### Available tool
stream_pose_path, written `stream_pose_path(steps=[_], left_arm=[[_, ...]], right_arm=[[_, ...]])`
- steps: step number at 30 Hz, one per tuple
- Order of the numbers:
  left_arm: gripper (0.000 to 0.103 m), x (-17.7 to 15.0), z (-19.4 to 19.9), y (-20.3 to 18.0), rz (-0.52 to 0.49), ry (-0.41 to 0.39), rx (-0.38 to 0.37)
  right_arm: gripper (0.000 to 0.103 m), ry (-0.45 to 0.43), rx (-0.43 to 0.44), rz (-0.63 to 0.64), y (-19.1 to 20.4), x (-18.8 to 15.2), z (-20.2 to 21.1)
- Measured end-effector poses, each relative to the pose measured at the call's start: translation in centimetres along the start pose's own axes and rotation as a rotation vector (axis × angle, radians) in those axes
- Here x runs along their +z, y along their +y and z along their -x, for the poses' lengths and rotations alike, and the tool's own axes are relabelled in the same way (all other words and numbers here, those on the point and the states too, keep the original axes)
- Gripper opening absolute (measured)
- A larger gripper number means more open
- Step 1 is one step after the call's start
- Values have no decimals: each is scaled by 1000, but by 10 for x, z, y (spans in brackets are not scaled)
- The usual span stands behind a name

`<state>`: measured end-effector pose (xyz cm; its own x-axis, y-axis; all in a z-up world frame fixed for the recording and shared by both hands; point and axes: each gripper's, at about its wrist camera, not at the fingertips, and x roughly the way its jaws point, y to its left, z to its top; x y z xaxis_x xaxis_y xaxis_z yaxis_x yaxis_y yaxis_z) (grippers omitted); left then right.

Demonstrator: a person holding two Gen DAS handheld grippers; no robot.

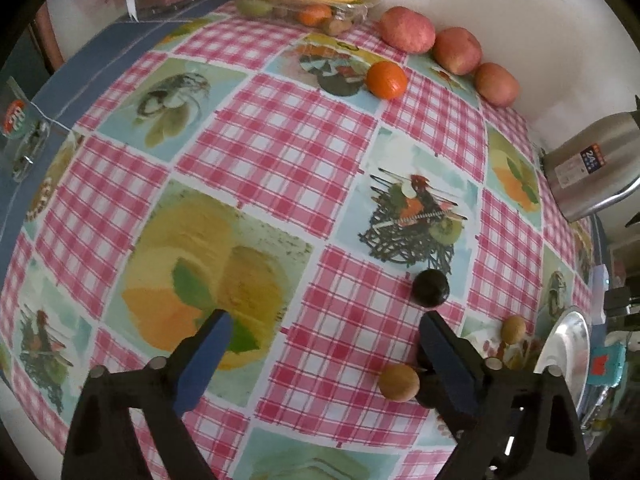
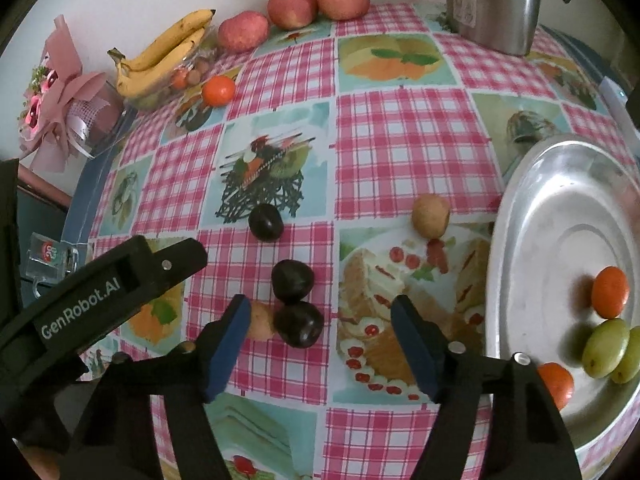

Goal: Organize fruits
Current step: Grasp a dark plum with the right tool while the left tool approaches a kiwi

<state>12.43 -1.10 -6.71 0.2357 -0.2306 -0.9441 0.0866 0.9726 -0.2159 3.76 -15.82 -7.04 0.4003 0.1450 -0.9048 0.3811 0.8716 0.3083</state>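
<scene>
My right gripper (image 2: pixel 320 316) is open, with a dark plum (image 2: pixel 299 324) between its fingers on the table. A second plum (image 2: pixel 292 281) and a third (image 2: pixel 265 222) lie just beyond. A small tan fruit (image 2: pixel 260 322) sits by the left finger, another tan fruit (image 2: pixel 431 216) lies near the silver plate (image 2: pixel 532 216). The plate holds two oranges (image 2: pixel 610 292) and green fruits (image 2: pixel 605 347). My left gripper (image 1: pixel 324 330) is open and empty above the cloth; a plum (image 1: pixel 431 288) and a tan fruit (image 1: pixel 399 382) lie by its right finger.
Three apples (image 2: pixel 294 7), bananas (image 2: pixel 160 56) over a clear fruit box (image 1: pixel 308 10) and a loose orange (image 2: pixel 218 90) sit at the far edge by the wall. A steel kettle (image 2: pixel 496 0) stands far right. A pink bouquet (image 2: pixel 60 96) stands far left.
</scene>
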Motion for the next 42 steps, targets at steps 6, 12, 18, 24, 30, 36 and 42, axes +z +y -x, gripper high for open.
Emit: stream_pose_path(steps=[6, 12, 18, 24, 30, 36, 42], left_arm=[[84, -1, -12, -3, 8, 46, -35], [83, 0, -13, 2, 40, 56, -62], [82, 1, -9, 4, 49, 49, -80], [82, 1, -8, 1, 51, 53, -98], [82, 1, -9, 2, 59, 58, -110], [82, 1, -8, 0, 53, 59, -117], [82, 2, -9, 0, 53, 62, -120]], right_arm=[[57, 27, 37, -22, -1, -3, -9], [47, 35, 55, -35, 0, -5, -14], [38, 48, 93, -66, -3, -6, -15], [29, 47, 116, -82, -5, -8, -11], [29, 58, 126, -103, -10, -11, -11], [26, 56, 127, -95, -8, -10, -10], [26, 23, 129, -92, -10, -7, 0]])
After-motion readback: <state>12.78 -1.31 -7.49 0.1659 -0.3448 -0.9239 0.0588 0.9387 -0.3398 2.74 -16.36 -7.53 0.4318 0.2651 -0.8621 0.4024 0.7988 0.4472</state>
